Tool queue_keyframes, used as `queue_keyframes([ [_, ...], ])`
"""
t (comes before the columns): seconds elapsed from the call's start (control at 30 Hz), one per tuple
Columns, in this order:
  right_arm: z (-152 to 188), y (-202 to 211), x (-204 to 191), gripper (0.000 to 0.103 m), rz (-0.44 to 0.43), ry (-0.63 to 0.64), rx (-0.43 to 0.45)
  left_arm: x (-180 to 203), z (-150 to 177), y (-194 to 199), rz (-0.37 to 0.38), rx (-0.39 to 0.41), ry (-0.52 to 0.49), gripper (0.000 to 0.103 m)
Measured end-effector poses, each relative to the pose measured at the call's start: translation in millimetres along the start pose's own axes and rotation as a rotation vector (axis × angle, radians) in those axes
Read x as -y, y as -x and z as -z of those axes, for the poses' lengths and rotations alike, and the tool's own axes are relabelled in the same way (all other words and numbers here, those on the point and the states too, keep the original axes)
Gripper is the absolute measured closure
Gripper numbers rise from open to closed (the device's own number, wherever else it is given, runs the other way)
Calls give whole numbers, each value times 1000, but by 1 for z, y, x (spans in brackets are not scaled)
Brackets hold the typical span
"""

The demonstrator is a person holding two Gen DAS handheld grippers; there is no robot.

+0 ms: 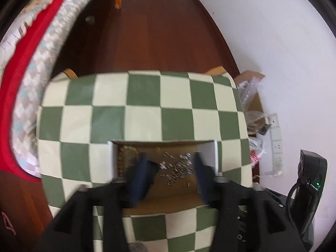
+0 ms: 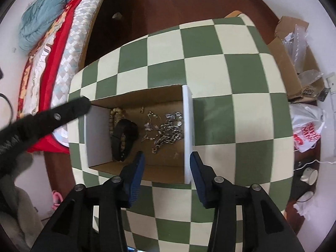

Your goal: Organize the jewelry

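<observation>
A shallow cardboard box (image 2: 166, 169) with white end flaps sits on a green-and-cream checked table (image 2: 231, 73). Inside lie a wooden bead bracelet (image 2: 114, 115), a black band (image 2: 124, 138), small earrings (image 2: 151, 126) and a heap of silver chains (image 2: 171, 128). My right gripper (image 2: 167, 160) is open and empty, hovering over the box's near edge. My left gripper (image 1: 171, 159) is open and empty, its fingers low over the box, with the silver chains (image 1: 182, 166) between them and the beads (image 1: 126, 155) to the left. The left gripper's body (image 2: 42, 121) shows at the box's left end.
A bed with a red quilt (image 2: 48, 48) lies left of the table. An open cardboard box with plastic wrap (image 2: 294, 48), a white shopping bag (image 2: 306, 130) and a power strip (image 1: 276, 140) lie on the floor to the right.
</observation>
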State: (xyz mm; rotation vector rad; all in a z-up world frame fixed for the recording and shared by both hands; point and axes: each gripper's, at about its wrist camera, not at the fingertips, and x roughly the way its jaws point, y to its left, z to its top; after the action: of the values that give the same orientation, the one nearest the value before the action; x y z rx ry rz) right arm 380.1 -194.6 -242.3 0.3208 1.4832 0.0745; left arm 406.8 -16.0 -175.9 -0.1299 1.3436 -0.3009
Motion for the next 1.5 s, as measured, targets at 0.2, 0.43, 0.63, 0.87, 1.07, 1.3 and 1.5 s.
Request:
queue_keyframes([
  [0.2, 2, 9, -9, 12, 101, 37, 15, -8, 9, 17, -234, 82, -65, 1],
  [0.43, 16, 7, -22, 0, 230, 82, 42, -43, 48, 16, -352, 127, -23, 0],
  [0.63, 34, 7, -26, 0, 253, 79, 65, -57, 78, 13, -355, 114, 33, 0],
  [0.87, 65, 34, -29, 0, 270, 81, 150, -43, 105, 47, -348, 191, 31, 0],
  [1.07, 93, 81, -34, 0, 283, 101, 253, -28, 130, 90, -337, 267, 22, 0],
  [1.3, 132, 141, -47, 0, 288, 132, 362, -7, 162, 149, -344, 359, -17, 0],
  [1.5, 172, 198, -59, 0, 286, 150, 458, 8, 190, 202, -346, 433, -21, 0],
])
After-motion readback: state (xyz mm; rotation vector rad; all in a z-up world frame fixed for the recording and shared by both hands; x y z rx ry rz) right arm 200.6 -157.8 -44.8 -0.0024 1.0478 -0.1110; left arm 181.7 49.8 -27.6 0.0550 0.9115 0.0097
